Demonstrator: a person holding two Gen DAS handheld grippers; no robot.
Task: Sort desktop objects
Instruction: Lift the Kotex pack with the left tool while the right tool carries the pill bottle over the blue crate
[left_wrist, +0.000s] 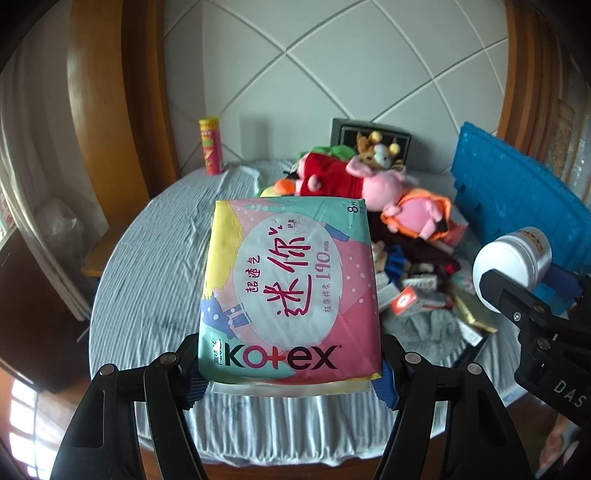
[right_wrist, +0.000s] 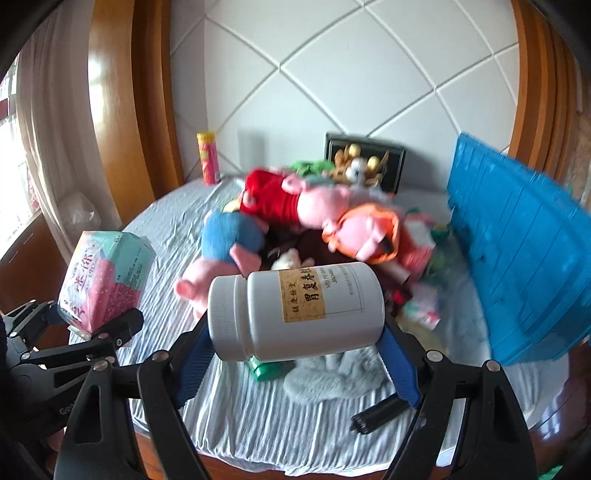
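Both claws are carrying something above the round surface (left_wrist: 155, 266), which is covered with a striped grey cloth. The left claw (left_wrist: 291, 384) is clenched on the bottom edge of a flat Kotex pack (left_wrist: 288, 291), so the pack is standing up in front of the camera with its printed face toward us. The right claw (right_wrist: 295, 350) is grasping a white medicine bottle (right_wrist: 295, 314) by its two ends, one pad on the cap and one on the base, so the bottle is lying sideways between the blue pads (right_wrist: 399, 365). I think this way of holding is giving a firm hold on a smooth round body.

Both things are hanging in the air, well above the cloth, and I judge they are being taken toward a sorting place.

A blue plastic crate (right_wrist: 517, 266) is standing tilted at the right side of the surface (only its ribbed outer wall is showing, so I cannot tell what is in it). A dark frame-like box (left_wrist: 369, 138) is standing behind the pile of plush toys (left_wrist: 354, 181); its inside is hidden too. A red snack can (left_wrist: 211, 146) is standing alone near the wall. Small packets and a grey cloth are lying loose beside the toys, not yet sorted.
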